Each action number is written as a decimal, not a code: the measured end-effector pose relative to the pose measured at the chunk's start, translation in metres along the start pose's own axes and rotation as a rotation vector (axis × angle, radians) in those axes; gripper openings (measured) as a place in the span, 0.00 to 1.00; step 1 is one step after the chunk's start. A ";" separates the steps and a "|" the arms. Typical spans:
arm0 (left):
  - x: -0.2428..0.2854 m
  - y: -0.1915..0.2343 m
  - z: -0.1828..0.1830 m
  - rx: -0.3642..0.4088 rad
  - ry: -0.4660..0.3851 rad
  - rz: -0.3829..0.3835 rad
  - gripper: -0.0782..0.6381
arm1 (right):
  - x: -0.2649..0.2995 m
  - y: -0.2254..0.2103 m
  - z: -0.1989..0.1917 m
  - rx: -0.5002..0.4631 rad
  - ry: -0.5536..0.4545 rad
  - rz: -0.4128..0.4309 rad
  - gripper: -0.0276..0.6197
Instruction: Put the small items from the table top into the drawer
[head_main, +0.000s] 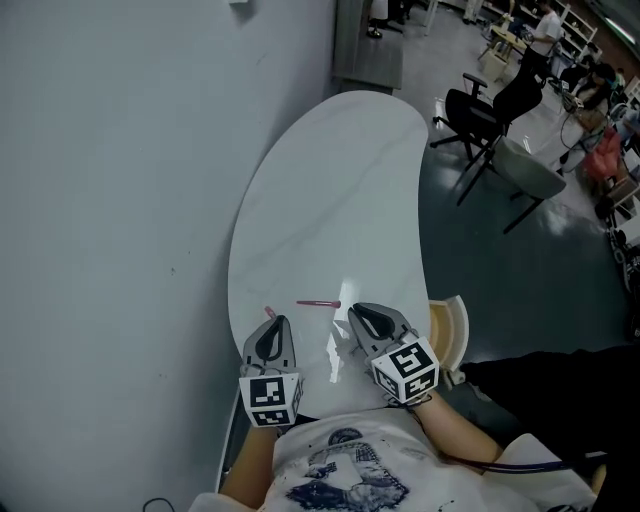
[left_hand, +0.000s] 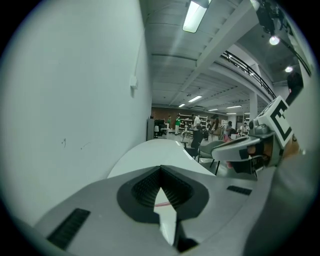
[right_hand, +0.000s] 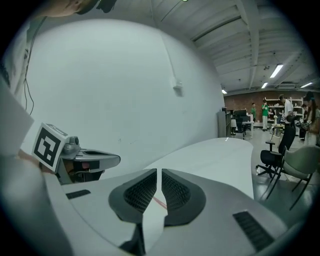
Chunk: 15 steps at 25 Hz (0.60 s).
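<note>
Quick look from my end: both grippers sit over the near end of the white table (head_main: 330, 180), which runs along the wall (head_main: 120, 200). The left gripper (head_main: 277, 322) has its jaws pressed together with nothing pinched in them. The right gripper (head_main: 355, 312) is as good as closed too, with just a thin slit between the pads and nothing in it.

The thing I'm after is a thin pink stick (head_main: 318, 303). It lies flat on the table top, crosswise, between the two gripper tips and slightly ahead of them. Its right end is near the right gripper's tip, but neither jaw touches it.

In the left gripper view it peeks through under the closed tips (left_hand: 162, 204), and the right gripper view shows the same (right_hand: 160, 202).

There's also a tiny pinkish bit (head_main: 270, 313) just beside the left tip, too small for me to tell what it is.
</note>
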<state>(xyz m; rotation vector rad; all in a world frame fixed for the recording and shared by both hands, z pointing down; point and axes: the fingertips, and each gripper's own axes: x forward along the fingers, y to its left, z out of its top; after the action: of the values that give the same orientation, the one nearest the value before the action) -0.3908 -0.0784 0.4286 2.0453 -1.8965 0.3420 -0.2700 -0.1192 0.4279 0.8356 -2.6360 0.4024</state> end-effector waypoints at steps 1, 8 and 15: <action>0.002 0.004 -0.002 -0.001 0.003 0.001 0.14 | 0.004 0.000 -0.001 -0.001 0.009 0.000 0.08; 0.010 0.024 -0.011 -0.012 0.019 -0.001 0.14 | 0.033 0.006 -0.012 -0.010 0.071 0.043 0.18; 0.029 0.038 -0.023 -0.027 0.047 -0.005 0.14 | 0.061 0.012 -0.030 -0.085 0.158 0.133 0.28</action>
<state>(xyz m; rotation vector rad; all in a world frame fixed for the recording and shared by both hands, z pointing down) -0.4246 -0.0980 0.4640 2.0068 -1.8577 0.3589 -0.3163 -0.1290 0.4779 0.5790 -2.5492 0.3719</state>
